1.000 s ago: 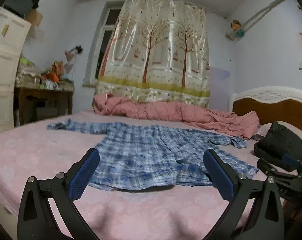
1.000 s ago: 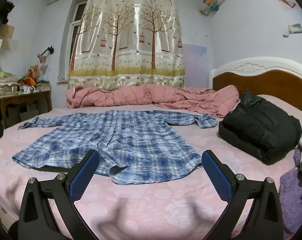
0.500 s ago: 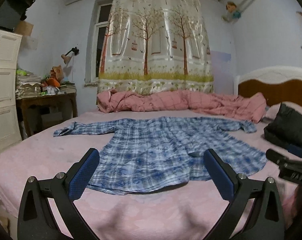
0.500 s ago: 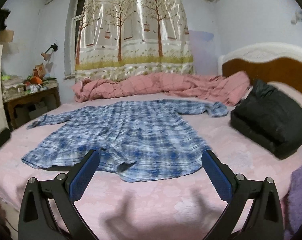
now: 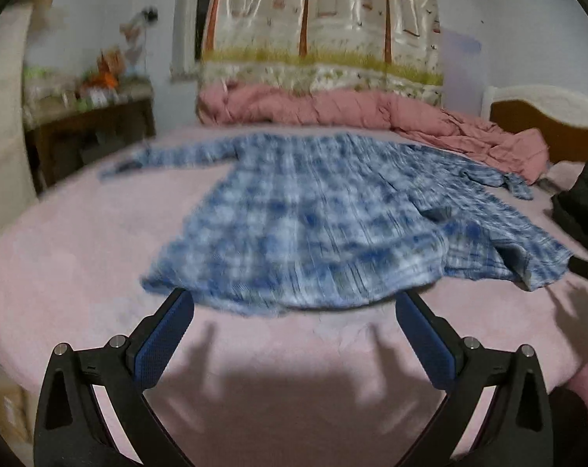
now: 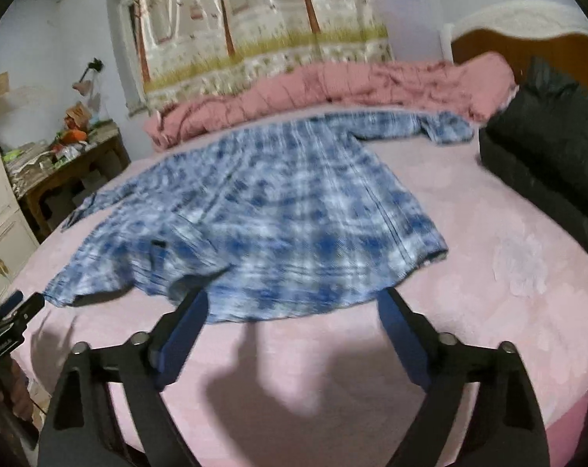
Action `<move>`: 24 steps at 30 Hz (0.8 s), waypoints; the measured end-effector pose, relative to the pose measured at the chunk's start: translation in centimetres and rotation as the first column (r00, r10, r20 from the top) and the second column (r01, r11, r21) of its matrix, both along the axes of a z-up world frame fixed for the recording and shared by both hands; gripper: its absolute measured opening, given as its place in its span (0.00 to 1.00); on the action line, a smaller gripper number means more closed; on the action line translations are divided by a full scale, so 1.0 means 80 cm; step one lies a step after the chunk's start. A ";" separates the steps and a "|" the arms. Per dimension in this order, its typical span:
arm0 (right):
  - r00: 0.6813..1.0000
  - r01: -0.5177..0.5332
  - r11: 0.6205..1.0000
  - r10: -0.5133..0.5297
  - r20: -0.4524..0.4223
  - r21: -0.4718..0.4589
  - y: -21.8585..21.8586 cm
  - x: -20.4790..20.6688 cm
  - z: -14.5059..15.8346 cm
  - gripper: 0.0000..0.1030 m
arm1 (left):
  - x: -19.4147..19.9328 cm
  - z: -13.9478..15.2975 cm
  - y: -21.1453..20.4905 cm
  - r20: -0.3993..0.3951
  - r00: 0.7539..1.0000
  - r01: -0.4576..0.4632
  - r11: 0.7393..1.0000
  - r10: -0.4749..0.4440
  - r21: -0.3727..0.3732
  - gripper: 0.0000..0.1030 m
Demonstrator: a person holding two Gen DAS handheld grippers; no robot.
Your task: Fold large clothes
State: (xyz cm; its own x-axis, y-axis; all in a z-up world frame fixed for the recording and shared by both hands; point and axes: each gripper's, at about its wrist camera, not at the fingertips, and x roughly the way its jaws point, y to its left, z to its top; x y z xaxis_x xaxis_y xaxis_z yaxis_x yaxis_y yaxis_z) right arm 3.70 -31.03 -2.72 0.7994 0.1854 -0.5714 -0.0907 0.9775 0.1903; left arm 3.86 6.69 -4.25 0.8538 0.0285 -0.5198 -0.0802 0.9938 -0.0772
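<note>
Shirt (image 5: pixel 325 225) x1 flat on bed (image 5: pixel 80 257), 2 tools w/ nothing gripped.

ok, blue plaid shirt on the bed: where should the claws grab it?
Judging by its pose, take the blue plaid shirt at its near hem, one bottom corner per claw, coming in low from the bed's near edge. It lies flat, spread wide, hem toward both claws and slightly lifted at the corners.
</note>
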 end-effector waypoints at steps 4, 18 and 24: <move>0.996 -0.054 0.993 0.061 -0.063 0.107 -0.014 0.004 -0.017 0.85 | 0.017 -0.020 0.007 -0.066 0.993 0.088 0.989 -0.096 -0.119 1.00; 0.985 -0.065 0.996 0.074 -0.157 0.062 0.017 0.093 -0.040 0.85 | 0.094 -0.022 0.024 -0.139 0.989 0.018 0.960 -0.058 -0.278 0.37; 0.991 -0.102 0.993 0.107 -0.085 0.059 0.016 0.118 -0.002 0.04 | 0.115 0.021 0.034 -0.075 0.992 0.080 0.955 -0.105 -0.286 0.04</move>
State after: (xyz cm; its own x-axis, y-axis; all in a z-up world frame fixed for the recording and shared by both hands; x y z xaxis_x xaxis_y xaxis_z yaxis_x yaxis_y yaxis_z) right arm 13.16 -29.72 -2.85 0.7213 0.2978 -0.6253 -0.1723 0.9516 0.2545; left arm 13.08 9.39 -2.55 0.7963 -0.2069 -0.5684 -0.0079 0.9360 -0.3519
